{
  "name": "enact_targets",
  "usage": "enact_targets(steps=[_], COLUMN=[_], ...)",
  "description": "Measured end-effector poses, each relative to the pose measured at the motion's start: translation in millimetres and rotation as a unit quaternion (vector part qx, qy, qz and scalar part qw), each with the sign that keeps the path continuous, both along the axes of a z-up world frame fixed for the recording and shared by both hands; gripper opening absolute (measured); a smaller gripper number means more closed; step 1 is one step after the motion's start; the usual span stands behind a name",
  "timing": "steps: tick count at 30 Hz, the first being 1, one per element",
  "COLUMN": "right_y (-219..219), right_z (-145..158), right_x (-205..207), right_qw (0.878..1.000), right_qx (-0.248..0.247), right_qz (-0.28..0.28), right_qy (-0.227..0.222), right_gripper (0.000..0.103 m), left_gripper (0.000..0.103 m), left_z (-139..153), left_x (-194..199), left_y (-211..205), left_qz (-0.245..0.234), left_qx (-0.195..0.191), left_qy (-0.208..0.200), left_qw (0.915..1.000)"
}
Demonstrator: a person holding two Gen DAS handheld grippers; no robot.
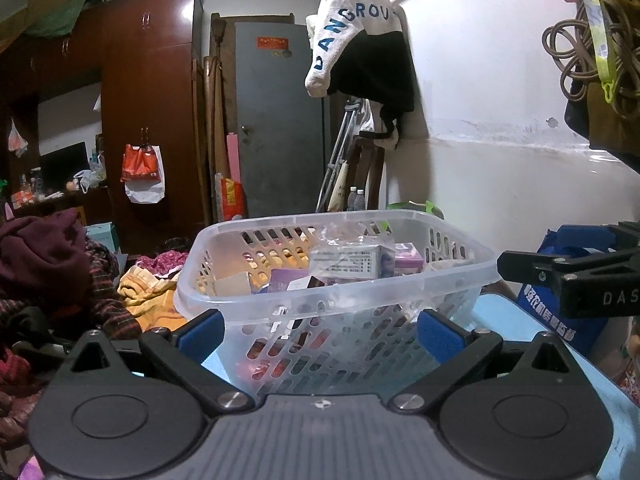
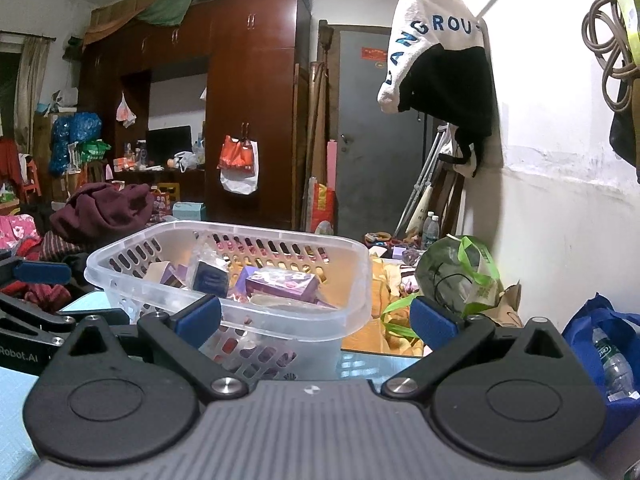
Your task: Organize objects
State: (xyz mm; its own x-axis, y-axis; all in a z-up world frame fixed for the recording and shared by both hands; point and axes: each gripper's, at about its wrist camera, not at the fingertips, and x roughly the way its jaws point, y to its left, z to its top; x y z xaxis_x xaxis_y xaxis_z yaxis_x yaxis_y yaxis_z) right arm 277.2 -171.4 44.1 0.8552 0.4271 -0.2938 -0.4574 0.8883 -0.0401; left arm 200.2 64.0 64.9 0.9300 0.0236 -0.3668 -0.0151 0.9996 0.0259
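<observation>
From the left wrist, the left gripper (image 1: pixel 320 334) gapes wide, empty, just before the clear basket (image 1: pixel 336 300) holding small boxes (image 1: pixel 348 262). From the right wrist, the right gripper (image 2: pixel 316 320) is likewise spread and empty, the basket (image 2: pixel 232 312) ahead-left, a green bag (image 2: pixel 460 276) right of it.

basket (image 1: pixel 336 296) top open – boxes (image 1: pixel 348 262) fill floor | right side: green bag (image 2: pixel 460 276), wall – tight
</observation>
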Motion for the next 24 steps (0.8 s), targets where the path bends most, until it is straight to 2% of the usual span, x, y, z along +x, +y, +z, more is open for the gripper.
enact_targets(steps=[24], right_y=[-12.9], right_z=[-2.2], right_x=[2.3], right_qw=[1.000], right_qx=[0.024], right_qz=[-0.002], right_qy=[0.010], right_gripper=[0.103], left_gripper=[0.103], left_z=[-0.5], left_x=[-1.2], left_y=[-8.0], left_qz=[-0.009], left_qx=[-0.001], left_qy=[0.002], left_qw=[1.0000])
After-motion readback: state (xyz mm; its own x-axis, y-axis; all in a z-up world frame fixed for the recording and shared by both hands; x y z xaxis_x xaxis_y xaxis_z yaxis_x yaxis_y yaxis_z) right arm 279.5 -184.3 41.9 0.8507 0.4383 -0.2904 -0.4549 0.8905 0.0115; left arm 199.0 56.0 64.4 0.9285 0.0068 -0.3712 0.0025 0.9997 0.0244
